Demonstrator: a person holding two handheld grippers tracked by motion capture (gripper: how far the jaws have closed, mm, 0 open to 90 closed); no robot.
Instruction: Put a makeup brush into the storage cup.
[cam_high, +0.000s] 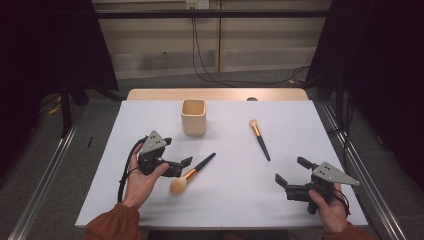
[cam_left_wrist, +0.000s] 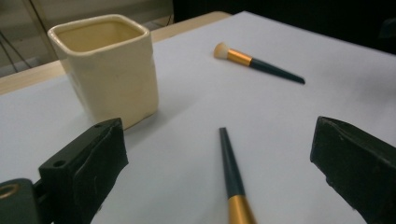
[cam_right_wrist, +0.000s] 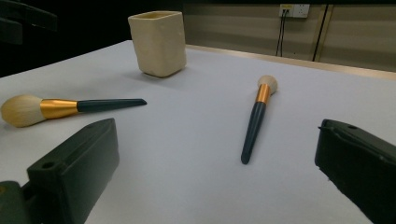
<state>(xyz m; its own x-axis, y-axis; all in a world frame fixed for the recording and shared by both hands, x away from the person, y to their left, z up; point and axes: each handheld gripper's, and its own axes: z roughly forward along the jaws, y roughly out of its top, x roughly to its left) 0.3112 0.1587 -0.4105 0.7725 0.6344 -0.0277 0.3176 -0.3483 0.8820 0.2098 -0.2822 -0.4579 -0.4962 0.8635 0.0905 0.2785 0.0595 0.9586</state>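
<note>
The left gripper (cam_high: 181, 165) hovers with jaws spread, the large brush (cam_high: 192, 173) lying lengthwise between them, handle pointing away; the right gripper (cam_high: 291, 174), also spread, waits farther off.

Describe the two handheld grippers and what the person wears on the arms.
Both grippers are black, each with two blocky black jaws and a grey three-cornered plate on top. The left claw trails a black cable looping past the wrist; the right claw has a thin cable by the hand. The sleeves are rust-orange.
</note>
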